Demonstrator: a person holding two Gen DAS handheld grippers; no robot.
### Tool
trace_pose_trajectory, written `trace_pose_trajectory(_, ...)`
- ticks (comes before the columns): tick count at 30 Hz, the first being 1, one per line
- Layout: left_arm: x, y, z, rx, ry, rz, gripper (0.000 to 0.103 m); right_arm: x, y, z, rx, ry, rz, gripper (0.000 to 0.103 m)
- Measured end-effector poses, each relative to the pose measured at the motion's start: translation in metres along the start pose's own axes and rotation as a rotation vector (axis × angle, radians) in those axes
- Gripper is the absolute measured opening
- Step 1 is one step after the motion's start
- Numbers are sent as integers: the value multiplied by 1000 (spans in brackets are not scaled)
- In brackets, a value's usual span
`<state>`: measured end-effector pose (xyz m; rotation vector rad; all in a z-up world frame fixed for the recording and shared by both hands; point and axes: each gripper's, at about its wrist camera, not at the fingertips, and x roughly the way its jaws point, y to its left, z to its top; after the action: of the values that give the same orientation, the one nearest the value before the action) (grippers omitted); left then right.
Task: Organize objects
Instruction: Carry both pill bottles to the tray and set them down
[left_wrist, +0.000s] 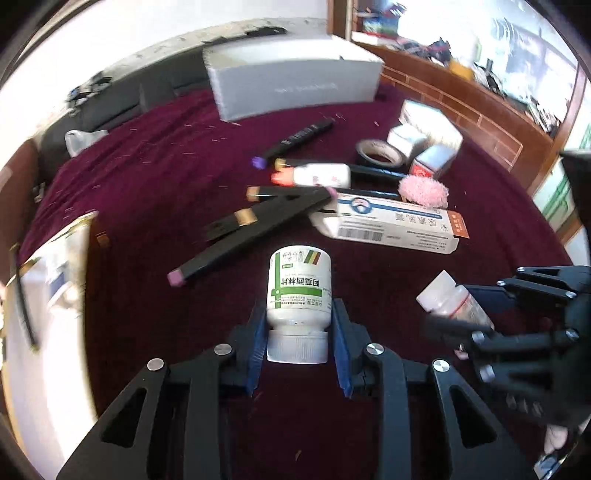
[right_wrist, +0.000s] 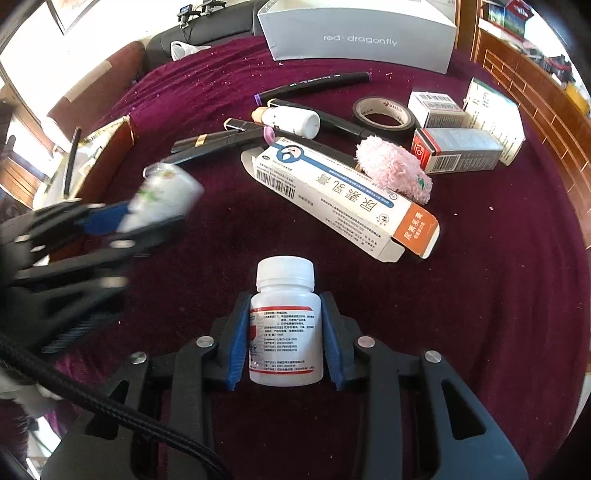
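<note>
My left gripper is shut on a white pill bottle with a green label, cap toward the camera, held above the maroon cloth. My right gripper is shut on a white pill bottle with a red label, cap pointing away. Each gripper shows in the other's view: the right one at the lower right, the left one blurred at the left. A long white ointment carton lies in the middle of the table.
Black markers, a small white bottle, a black tape roll, a pink fluffy pad and small boxes lie beyond. A grey shoebox stands at the back. A gold-edged open box sits at the left.
</note>
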<state>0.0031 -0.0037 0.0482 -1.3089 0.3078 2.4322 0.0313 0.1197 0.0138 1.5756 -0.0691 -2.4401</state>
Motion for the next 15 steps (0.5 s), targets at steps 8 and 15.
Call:
trace_pose_trajectory(8, -80, 55, -27, -76, -82, 53, 28, -34, 23, 2, 2, -18, 115, 33)
trace_pose_trajectory(15, -116, 145, -48, -198, -89, 219, 28, -67, 93, 42, -75, -43, 307, 34)
